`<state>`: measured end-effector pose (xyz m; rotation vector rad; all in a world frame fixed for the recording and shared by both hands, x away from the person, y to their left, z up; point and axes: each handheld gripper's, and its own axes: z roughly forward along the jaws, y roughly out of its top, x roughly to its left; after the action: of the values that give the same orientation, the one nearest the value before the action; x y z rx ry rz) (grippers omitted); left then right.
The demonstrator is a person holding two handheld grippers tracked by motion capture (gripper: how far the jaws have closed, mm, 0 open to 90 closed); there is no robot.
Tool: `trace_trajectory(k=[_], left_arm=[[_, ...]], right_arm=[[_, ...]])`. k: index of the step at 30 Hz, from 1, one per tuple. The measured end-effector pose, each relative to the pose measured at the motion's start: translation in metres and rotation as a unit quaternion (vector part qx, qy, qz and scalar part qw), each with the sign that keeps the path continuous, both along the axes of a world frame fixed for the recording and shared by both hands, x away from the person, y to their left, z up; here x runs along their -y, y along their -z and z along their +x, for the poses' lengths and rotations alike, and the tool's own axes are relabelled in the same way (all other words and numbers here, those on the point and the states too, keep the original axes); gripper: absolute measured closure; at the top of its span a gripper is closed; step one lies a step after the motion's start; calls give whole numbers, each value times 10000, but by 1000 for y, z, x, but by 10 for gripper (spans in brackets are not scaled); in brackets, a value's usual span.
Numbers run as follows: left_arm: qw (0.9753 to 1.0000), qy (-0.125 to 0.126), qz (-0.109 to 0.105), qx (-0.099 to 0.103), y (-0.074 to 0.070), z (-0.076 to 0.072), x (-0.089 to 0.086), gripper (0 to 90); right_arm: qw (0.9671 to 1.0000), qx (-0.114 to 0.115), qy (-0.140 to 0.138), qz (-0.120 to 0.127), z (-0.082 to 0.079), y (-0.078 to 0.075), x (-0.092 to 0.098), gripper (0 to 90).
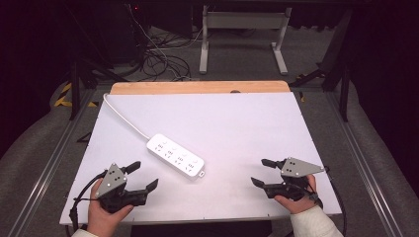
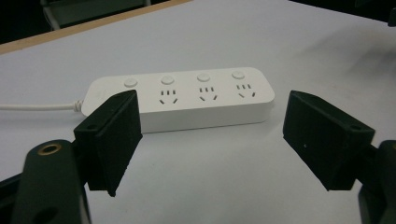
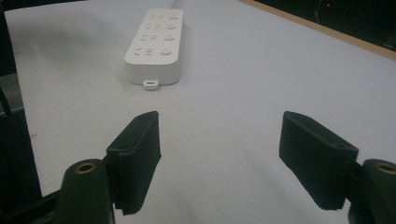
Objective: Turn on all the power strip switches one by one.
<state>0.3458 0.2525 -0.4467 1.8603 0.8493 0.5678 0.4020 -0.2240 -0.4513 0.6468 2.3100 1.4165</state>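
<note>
High view: white table (image 1: 237, 118), wood strip along the far edge. A white power strip (image 1: 176, 155) lies flat on it, left of centre and angled, the cord end toward far-left. Its cord (image 1: 123, 117) runs off toward the table's far-left corner.

Left gripper (image 1: 142, 177) is at the near-left of the table, held in the left hand (image 1: 104, 215). Jaws spread wide, nothing between them. It sits near the strip's near side, not touching. Grey three-cornered plate on top.

Right gripper (image 1: 261, 172) is at the near-right, held in the right hand (image 1: 295, 200), white sleeve (image 1: 312, 223) at the wrist. Jaws also spread, empty. Well apart from the strip, pointing roughly left toward it.

Left gripper view: the strip (image 2: 180, 98) lies broadside just beyond the spread jaws of the gripper (image 2: 212, 140), top face up. Four round buttons in a row and three socket groups below them. Cord (image 2: 37, 107) exits at the left end. The jaw pads are clear of the strip; bare table (image 2: 210, 186) between them.

Right gripper view: the strip (image 3: 156, 42) is seen end-on, farther off, up-left of this gripper (image 3: 219, 158). Small tab on its near end. Jaws wide apart over bare table (image 3: 261, 70), holding nothing.

Beyond the table, on the floor: cables and a white frame's legs, dark surroundings.
</note>
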Motion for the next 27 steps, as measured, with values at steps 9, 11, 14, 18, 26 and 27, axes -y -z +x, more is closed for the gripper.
trace_trajectory(k=[9, 11, 14, 18, 26, 27], left_arm=[[9999, 59, 135, 63, -2, -1, 1, 245], [9999, 56, 125, 71, -3, -1, 2, 253], [9999, 30, 86, 82, -5, -2, 1, 272], [9999, 34, 104, 64, -7, -2, 0, 300], [9998, 133, 68, -163, -11, 2, 1, 316], [9993, 241, 72, -272, -12, 4, 0, 329]], right_arm=[[10000, 69, 26, 21, -1, -1, 2, 325], [10000, 86, 13, 6, -1, 0, 1, 325], [10000, 82, 14, 6, -1, -1, 1, 329], [10000, 97, 14, -14, -1, -1, 2, 331], [9999, 97, 20, -24, -1, 0, 1, 333], [9999, 119, 24, -34, -1, 0, 1, 333]])
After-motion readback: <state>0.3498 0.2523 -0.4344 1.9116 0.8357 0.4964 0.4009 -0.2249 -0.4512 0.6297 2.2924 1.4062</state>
